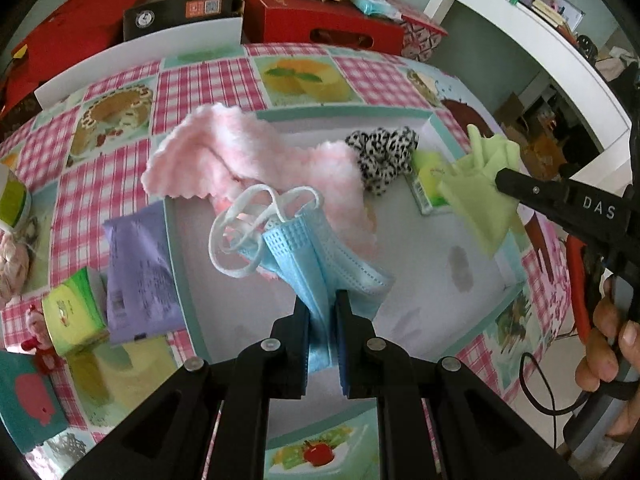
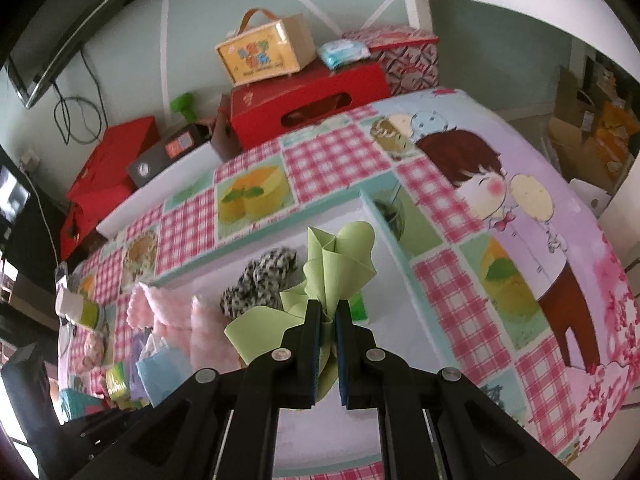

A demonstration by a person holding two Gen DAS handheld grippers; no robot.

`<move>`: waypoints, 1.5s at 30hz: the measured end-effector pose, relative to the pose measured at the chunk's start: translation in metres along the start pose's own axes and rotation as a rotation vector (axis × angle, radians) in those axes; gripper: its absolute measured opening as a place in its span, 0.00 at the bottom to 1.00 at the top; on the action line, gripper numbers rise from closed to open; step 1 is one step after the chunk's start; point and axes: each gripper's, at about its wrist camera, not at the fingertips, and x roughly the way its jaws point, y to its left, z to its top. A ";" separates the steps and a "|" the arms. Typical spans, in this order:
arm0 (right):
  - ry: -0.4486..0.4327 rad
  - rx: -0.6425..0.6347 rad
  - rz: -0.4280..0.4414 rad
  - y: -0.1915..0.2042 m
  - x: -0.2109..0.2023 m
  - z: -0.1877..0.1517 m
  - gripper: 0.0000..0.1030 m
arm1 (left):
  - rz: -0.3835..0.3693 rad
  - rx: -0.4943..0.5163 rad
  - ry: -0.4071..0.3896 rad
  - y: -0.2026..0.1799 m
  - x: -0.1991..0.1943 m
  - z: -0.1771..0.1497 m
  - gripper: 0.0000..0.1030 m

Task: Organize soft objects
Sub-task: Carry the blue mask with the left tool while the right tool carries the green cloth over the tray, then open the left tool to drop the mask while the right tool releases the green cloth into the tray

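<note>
The blue face mask [image 1: 320,256] looked light and limp, best pinched at its folded middle, which the left hand-held gripper [image 1: 322,320] did, jaws pressed together on it, the mask drooping ahead of its fingertips above the white tray [image 1: 420,280]. The right hand-held gripper [image 2: 327,320] pinched a floppy green cloth [image 2: 340,256] bunched just ahead, over that tray.

A lived-in home room is shown: a desk [image 2: 500,272] covered by a cartoon cake-print cloth, gift boxes [image 2: 308,116] stacked past its far edge, a wall-mounted TV [image 2: 44,40], and a cluttered white shelf [image 1: 532,12].
</note>
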 end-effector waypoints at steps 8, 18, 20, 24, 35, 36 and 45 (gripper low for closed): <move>0.070 -0.048 0.005 0.012 0.016 -0.015 0.08 | 0.010 0.007 0.024 -0.002 0.010 -0.014 0.11; 0.121 -0.097 0.009 0.025 0.031 -0.024 0.10 | 0.019 0.022 0.082 -0.005 0.026 -0.025 0.11; 0.130 -0.101 0.008 0.026 0.033 -0.024 0.11 | 0.021 0.020 0.087 -0.004 0.028 -0.025 0.12; 0.156 -0.107 -0.002 0.028 0.040 -0.024 0.11 | 0.025 0.024 0.092 -0.006 0.031 -0.023 0.15; 0.189 -0.123 -0.057 0.030 0.050 -0.024 0.27 | 0.050 0.045 0.094 -0.013 0.033 -0.018 0.46; 0.188 -0.125 -0.061 0.030 0.050 -0.024 0.29 | 0.054 0.045 0.095 -0.016 0.035 -0.016 0.46; 0.141 -0.125 -0.053 0.033 0.038 -0.019 0.64 | 0.042 0.066 0.055 -0.018 0.018 -0.015 0.57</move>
